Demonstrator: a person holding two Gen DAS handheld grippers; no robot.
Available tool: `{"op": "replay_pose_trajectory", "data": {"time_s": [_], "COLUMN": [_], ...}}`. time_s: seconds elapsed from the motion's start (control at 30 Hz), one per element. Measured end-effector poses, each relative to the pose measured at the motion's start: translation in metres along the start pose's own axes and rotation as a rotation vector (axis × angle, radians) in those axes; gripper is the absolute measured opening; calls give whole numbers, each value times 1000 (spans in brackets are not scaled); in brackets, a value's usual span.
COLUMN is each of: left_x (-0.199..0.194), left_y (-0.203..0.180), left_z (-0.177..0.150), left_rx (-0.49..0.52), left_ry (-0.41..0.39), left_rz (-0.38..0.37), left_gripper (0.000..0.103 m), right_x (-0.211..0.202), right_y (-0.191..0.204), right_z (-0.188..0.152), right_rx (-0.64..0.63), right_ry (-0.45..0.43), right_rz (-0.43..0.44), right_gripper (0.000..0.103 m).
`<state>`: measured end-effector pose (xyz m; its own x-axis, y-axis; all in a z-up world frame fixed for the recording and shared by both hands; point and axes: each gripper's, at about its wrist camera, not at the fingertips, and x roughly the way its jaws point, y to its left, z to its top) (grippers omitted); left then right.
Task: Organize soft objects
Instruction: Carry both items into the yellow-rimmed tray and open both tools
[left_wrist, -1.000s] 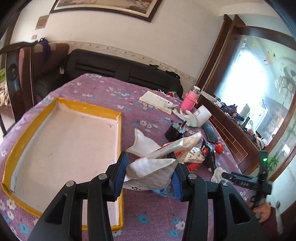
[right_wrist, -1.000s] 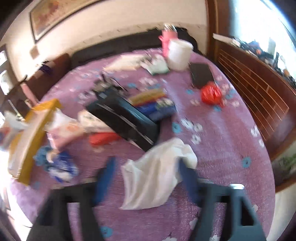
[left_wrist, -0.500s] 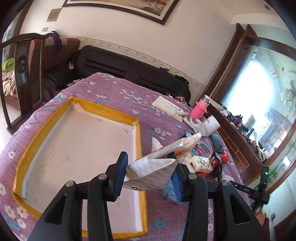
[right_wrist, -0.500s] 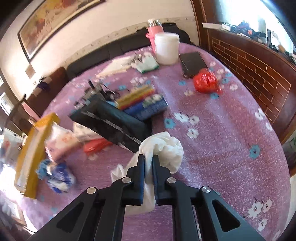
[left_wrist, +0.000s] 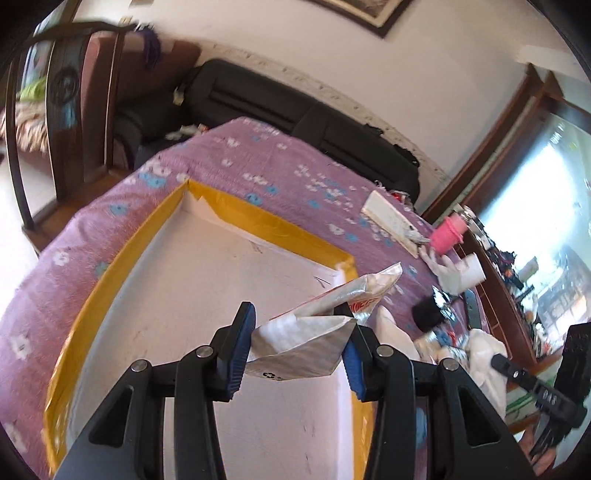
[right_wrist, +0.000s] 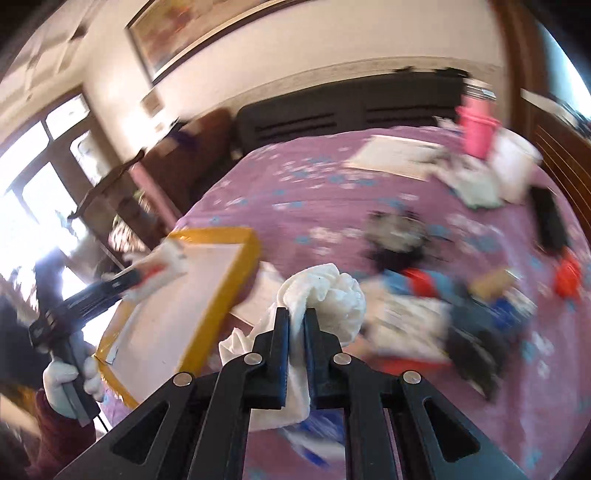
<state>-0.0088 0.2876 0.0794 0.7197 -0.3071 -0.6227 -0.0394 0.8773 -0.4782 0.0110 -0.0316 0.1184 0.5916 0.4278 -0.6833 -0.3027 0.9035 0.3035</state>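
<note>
My left gripper (left_wrist: 295, 350) is shut on a crumpled silver and white snack bag (left_wrist: 314, 332) and holds it over the right side of the yellow-rimmed shallow box (left_wrist: 258, 218). My right gripper (right_wrist: 297, 325) is shut on a bunched white cloth (right_wrist: 328, 295) and holds it above the purple flowered table (right_wrist: 332, 192), just right of the box (right_wrist: 207, 325). The left gripper with its bag shows at the left of the right wrist view (right_wrist: 110, 284). The cloth also shows in the left wrist view (left_wrist: 484, 354).
A pile of packets, a black box (right_wrist: 469, 350) and red items (right_wrist: 567, 277) lies on the table's right half. A pink cup (left_wrist: 448, 236), white tub (left_wrist: 472, 269), phone (right_wrist: 550, 221) and paper pad (left_wrist: 391, 221) sit at the far side. A chair (left_wrist: 70, 96) and black sofa (left_wrist: 295, 118) stand behind.
The left gripper has carried the bag leftward to above the box. The right gripper closed on the white cloth, lifted it and swung left toward the box.
</note>
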Motion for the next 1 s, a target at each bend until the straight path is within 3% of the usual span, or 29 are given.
{"op": "replay_pose_trajectory", "data": {"time_s": [0.2,0.37,0.47,0.53,0.6,0.73,0.87,0.97,1.0], "left_x": [43,61,53,46,35,16,-10,-23,-26], "left_y": [20,38,43,44,42,34,4,-27,-37], "left_z": [29,41,39,38,36,32,22,11,6], "left_rx": [-95,-164,-168,-160,-143,-115,-56,12,30], "left_ry": [26,47,38,26,5,-34,-62,-78,-77], "left_rz": [23,45,36,41,37,37,-21,-49,-58], "left_gripper": [43,46,55,58,61,65,73,83,85], "right_x": [83,142,153,144,127,85,29,-21,-36], "right_y": [65,90,84,76,61,25,-19,-53,-66], "right_z": [39,54,57,60,63,66,55,33,22], "right_rx": [-111,-178,-178,-149,-111,-52,14,59,79], "right_ry": [72,118,121,105,63,10,-63,-162,-194], "right_rz": [35,3,-35,-20,-32,-68,-120,-184,-208], "right_gripper": [9,10,23,49,63,66,70,82,91]}}
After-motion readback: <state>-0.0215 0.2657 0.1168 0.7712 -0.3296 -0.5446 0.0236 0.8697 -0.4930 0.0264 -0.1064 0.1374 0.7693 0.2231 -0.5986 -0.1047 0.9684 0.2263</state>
